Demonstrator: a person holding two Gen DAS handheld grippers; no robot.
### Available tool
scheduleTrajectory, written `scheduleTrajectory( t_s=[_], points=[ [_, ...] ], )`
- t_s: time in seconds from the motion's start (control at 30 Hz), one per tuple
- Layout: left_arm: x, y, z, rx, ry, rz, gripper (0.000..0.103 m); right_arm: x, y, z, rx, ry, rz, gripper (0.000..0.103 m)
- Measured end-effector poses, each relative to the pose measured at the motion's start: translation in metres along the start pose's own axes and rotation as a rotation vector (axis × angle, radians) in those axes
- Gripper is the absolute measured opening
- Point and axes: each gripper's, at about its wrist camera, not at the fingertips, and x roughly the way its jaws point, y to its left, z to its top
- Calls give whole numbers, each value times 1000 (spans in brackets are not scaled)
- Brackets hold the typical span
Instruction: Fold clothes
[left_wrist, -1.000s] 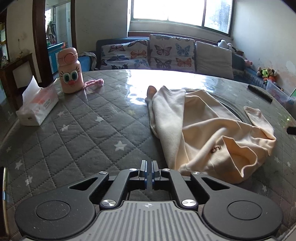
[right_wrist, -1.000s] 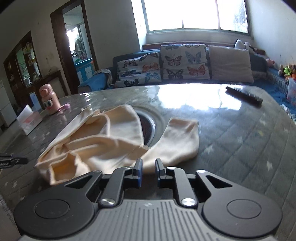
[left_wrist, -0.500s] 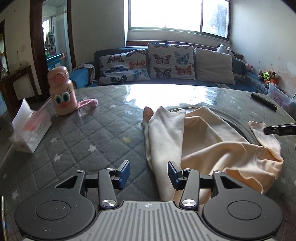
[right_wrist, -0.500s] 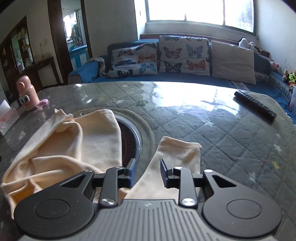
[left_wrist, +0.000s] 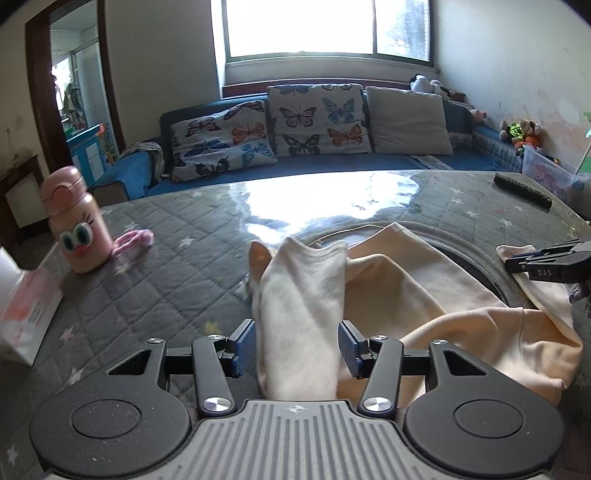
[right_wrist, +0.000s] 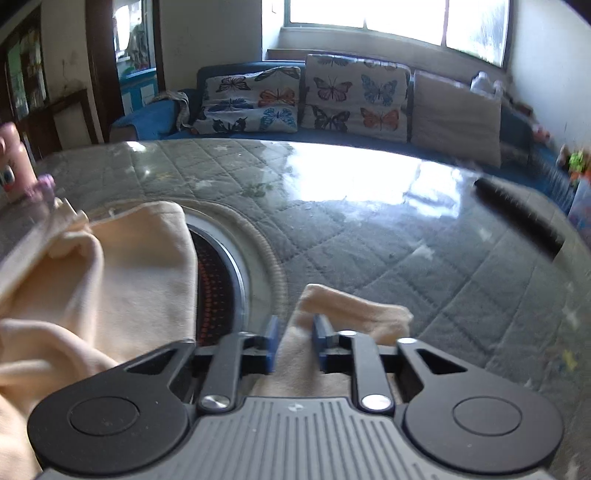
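A cream long-sleeved garment (left_wrist: 424, 295) lies crumpled on the grey quilted table (left_wrist: 166, 280). Its left sleeve (left_wrist: 303, 295) runs between the fingers of my left gripper (left_wrist: 297, 345). Those jaws are opening and the blue pads stand clear of the cloth. In the right wrist view the garment (right_wrist: 110, 277) fills the left side, and its other sleeve (right_wrist: 351, 314) sits between the fingers of my right gripper (right_wrist: 294, 339). That gripper's jaws are closing on the sleeve. The left wrist view shows the right gripper (left_wrist: 513, 260) with its tips pinched on the cuff.
A pink bottle (left_wrist: 79, 229) with cartoon eyes, a pink hair tie (left_wrist: 133, 240) and a tissue pack (left_wrist: 26, 310) sit at the table's left. A black remote (left_wrist: 522, 190) lies far right. A round dark inset (right_wrist: 218, 280) shows mid-table. A sofa (left_wrist: 332, 162) stands behind.
My left gripper went from shut to open and slid right onto the left sleeve. My right gripper came forward and down over the other sleeve, and its jaws narrowed.
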Motion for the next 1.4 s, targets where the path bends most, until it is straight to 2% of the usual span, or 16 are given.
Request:
scheduleTrajectory(
  t_s=[0.03, 0.2, 0.43, 0.63, 0.8, 0.87, 1.0, 1.07, 1.27, 1.4],
  points=[
    [4, -2, 2, 0, 3, -6, 53, -1, 1, 0, -10, -5, -13, 4],
    [22, -11, 11, 14, 14, -19, 53, -16, -7, 0, -8, -54, -38, 3],
    [44, -15, 19, 25, 19, -20, 55, -64, -52, -7, 83, -141, -85, 3],
    [62, -23, 13, 83, 41, -36, 58, -104, -92, -41, 192, -162, -151, 3],
    [76, -27, 5, 125, 55, 35, 58, -120, -107, -80, 256, -110, -173, 3],
    [79, -26, 3, 134, 57, 61, 55, -118, -111, -91, 271, -80, -188, 3],
    [72, -14, 5, 116, 45, 82, 21, -120, -116, -96, 290, -68, -212, 4],
    [64, -4, 7, 82, 29, 93, 9, -125, -112, -93, 282, -87, -213, 6],
    [38, 33, 9, -22, -21, 155, 6, -134, -81, -75, 181, -139, -133, 8],
    [16, 62, 2, -108, -39, 204, 6, -129, -47, -67, 105, -130, 5, 10]
  ],
)
